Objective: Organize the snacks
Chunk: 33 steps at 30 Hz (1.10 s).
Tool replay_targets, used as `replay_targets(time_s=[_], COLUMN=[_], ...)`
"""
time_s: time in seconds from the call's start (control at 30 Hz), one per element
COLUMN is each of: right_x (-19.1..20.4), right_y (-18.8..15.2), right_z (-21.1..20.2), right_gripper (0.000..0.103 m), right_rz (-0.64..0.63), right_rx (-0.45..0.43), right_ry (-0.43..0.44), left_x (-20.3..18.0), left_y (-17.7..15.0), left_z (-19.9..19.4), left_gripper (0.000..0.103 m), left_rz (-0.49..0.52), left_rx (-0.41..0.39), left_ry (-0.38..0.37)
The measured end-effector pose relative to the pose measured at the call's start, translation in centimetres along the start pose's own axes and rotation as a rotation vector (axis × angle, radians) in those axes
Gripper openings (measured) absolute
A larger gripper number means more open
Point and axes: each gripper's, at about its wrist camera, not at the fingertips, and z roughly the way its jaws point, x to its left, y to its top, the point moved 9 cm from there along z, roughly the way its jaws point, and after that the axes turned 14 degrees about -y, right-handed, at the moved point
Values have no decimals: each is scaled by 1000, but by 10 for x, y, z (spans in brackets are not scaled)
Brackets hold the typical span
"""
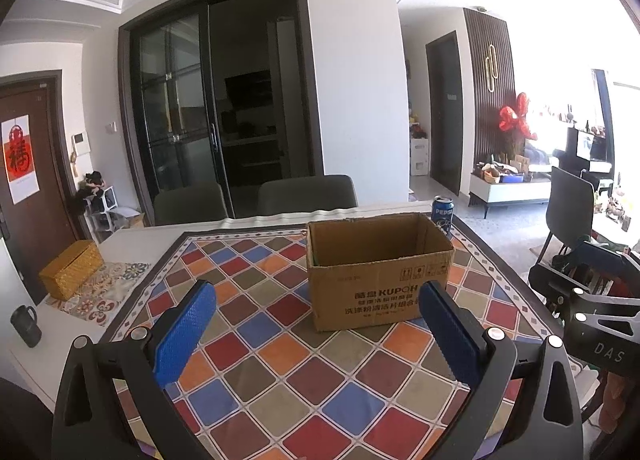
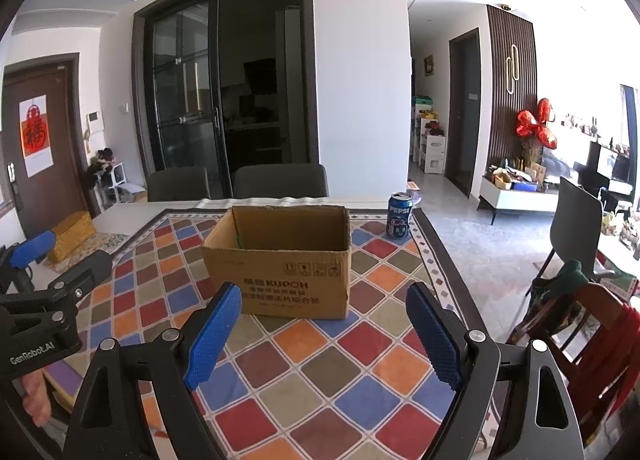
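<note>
An open brown cardboard box (image 1: 376, 268) stands on the checkered tablecloth (image 1: 280, 372); it also shows in the right wrist view (image 2: 280, 260). A sliver of something green shows inside it. A blue Pepsi can (image 1: 443, 215) stands behind the box's right corner, also in the right wrist view (image 2: 399, 215). My left gripper (image 1: 316, 304) is open and empty, held in front of the box. My right gripper (image 2: 324, 304) is open and empty, also in front of the box. Each gripper appears at the other view's edge.
A woven yellow box (image 1: 72, 268) and a dark mug (image 1: 26, 326) sit at the table's left side. Two grey chairs (image 1: 306, 193) stand behind the table. A dark chair (image 2: 576, 215) and a wooden chair (image 2: 600, 336) are to the right.
</note>
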Motion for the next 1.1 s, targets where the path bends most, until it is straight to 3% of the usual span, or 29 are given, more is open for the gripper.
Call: replay_targets(time_s=[1.1], right_x=[0], right_y=[0], right_z=[1], right_gripper=[85], right_rz=[-3], right_rx=[1], right_ry=[0], left_x=[4], left_y=[1], left_z=[0], left_gripper=[103], left_rz=[-1], left_rx=[-4], left_ry=[9])
